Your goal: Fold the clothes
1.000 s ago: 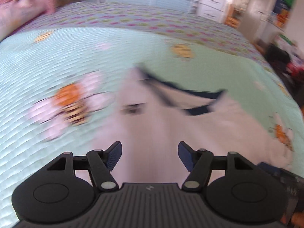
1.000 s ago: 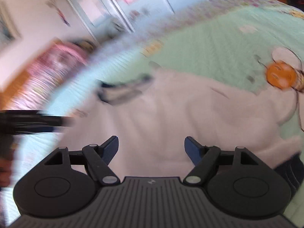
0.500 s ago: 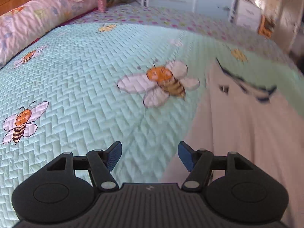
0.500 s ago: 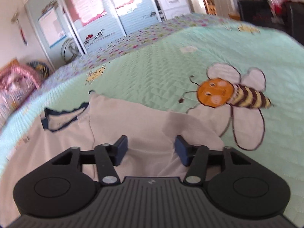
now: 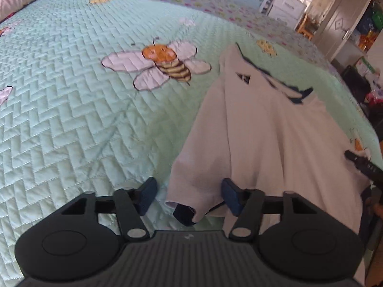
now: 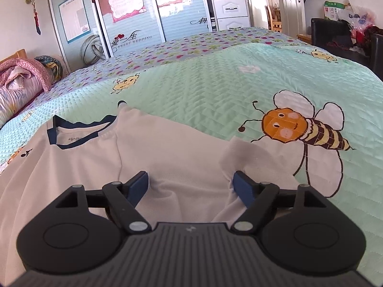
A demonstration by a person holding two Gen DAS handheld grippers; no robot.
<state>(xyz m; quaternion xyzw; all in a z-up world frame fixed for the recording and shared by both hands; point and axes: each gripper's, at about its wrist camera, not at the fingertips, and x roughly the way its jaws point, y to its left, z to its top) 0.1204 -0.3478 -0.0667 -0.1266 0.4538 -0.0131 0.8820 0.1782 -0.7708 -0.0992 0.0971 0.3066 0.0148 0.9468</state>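
Bed: covered by a mint-green quilted spread printed with cartoon bees; a flowered border runs along its far edge.

Wardrobe: sliding doors with posters and lettering, against the far wall behind the bed. A white drawer unit stands just beside it.

White shirt: lies spread on the spread, navy-trimmed collar toward the far side of the bed. In the right wrist view one sleeve is bunched up near a large bee print. In the left wrist view the shirt runs away from the camera, its near corner lifted into a soft fold, with a dark navy piece at its tip (possibly the sleeve cuff; the view there is blurred).

Pillows and a pink blanket: piled at the head of the bed, well apart from the shirt.

Right claw: over the shirt's sleeve region, jaws opening. White cloth lies between the blue pads; the right-hand pad is touching the bunched sleeve edge, the other stands clear of the fabric. No grip.

Left claw: at the shirt's near edge, jaws closing. The lifted fold sits between the pads, against the right-hand one; the left-hand pad is over bare bedspread, not pressing.
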